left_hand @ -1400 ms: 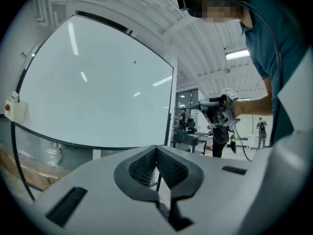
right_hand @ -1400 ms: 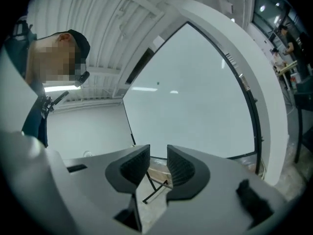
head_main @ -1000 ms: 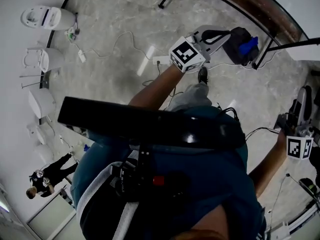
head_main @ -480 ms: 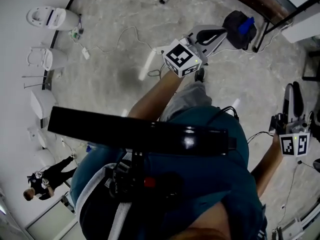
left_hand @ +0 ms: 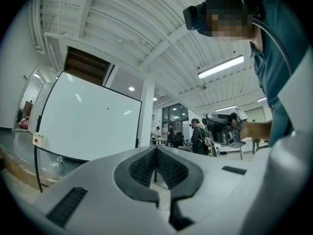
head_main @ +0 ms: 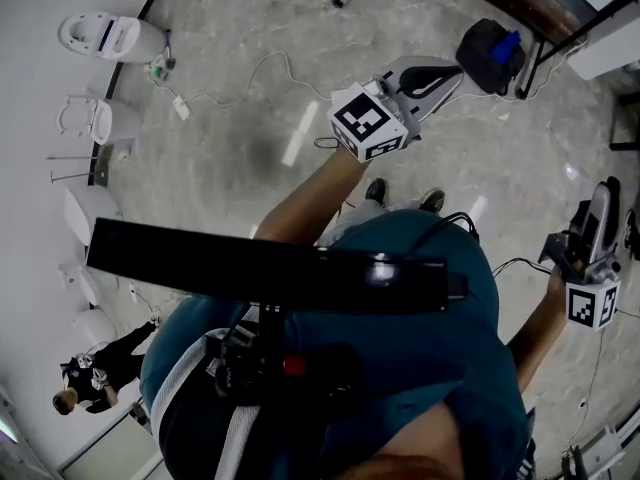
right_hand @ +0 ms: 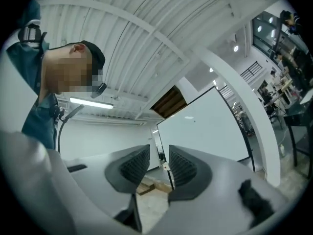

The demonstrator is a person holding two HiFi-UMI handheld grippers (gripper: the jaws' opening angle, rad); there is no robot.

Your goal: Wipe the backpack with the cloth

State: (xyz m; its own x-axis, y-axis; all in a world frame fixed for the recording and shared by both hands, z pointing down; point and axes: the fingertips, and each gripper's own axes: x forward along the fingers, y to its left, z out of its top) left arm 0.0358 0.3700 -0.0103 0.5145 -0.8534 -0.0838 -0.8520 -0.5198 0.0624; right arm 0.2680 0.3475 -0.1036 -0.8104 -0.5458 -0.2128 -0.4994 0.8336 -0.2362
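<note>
A: Backpack?
B: Backpack point(head_main: 482, 60): dark, on the floor; blue cloth point(head_main: 507, 45) on top.
A: Grippers?
B: Left gripper point(head_main: 448, 68): jaws together, empty, near the backpack in the head view. Right gripper point(right_hand: 159, 152): jaws apart, empty, well apart from the backpack.

Strip lamps point(left_hand: 220, 66) up and right of the whiteboard point(left_hand: 88, 119) light the room brightly and evenly; the whiteboard carries small glare spots. Fisheye bending curves straight lines, and corners go black.
</note>
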